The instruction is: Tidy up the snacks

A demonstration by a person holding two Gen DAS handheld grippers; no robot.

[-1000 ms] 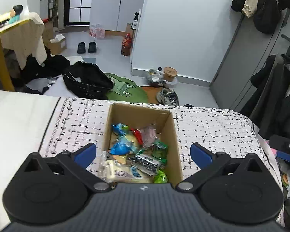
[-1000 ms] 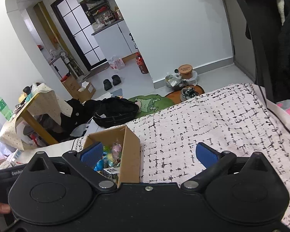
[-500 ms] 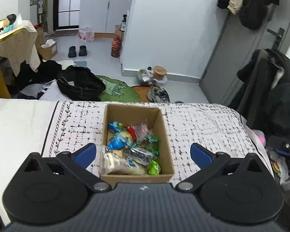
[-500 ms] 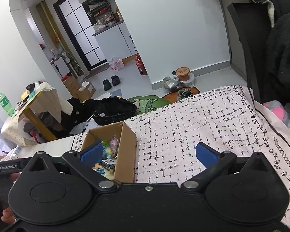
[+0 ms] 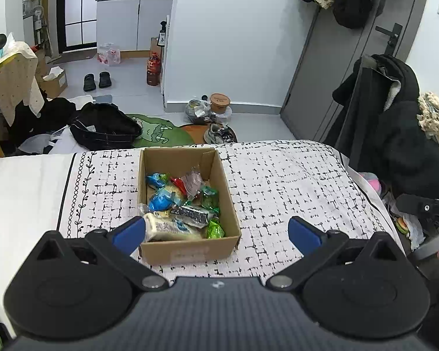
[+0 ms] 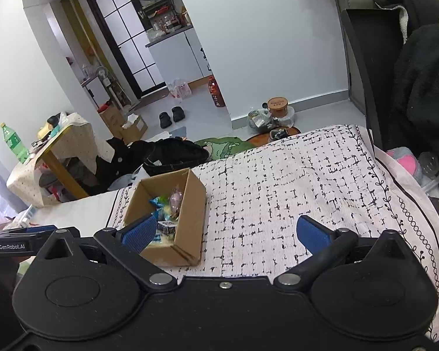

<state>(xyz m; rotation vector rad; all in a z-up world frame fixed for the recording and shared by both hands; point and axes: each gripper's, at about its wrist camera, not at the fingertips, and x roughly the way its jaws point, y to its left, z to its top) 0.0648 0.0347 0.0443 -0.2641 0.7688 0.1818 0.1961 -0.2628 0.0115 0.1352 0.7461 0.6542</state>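
A brown cardboard box (image 5: 190, 251) stands on the patterned white cloth (image 5: 278, 187) and holds several wrapped snacks, among them a blue packet (image 5: 160, 201), a green packet (image 5: 214, 230) and a pale long packet (image 5: 172, 229). My left gripper (image 5: 216, 235) is open and empty, raised just in front of the box. The box also shows in the right wrist view (image 6: 190, 222), at the left. My right gripper (image 6: 226, 234) is open and empty, above the cloth (image 6: 292, 181) to the right of the box.
The cloth-covered surface ends at its far edge, with the floor beyond holding a black bag (image 5: 105, 128), a green mat (image 5: 158, 133) and a shoe (image 5: 219, 134). Dark coats (image 5: 395, 146) hang at the right. A covered table (image 6: 52, 152) stands at the left.
Both grippers have pulled back and risen, so the box looks smaller and farther in both views. The jaws stay open and the box has not moved.
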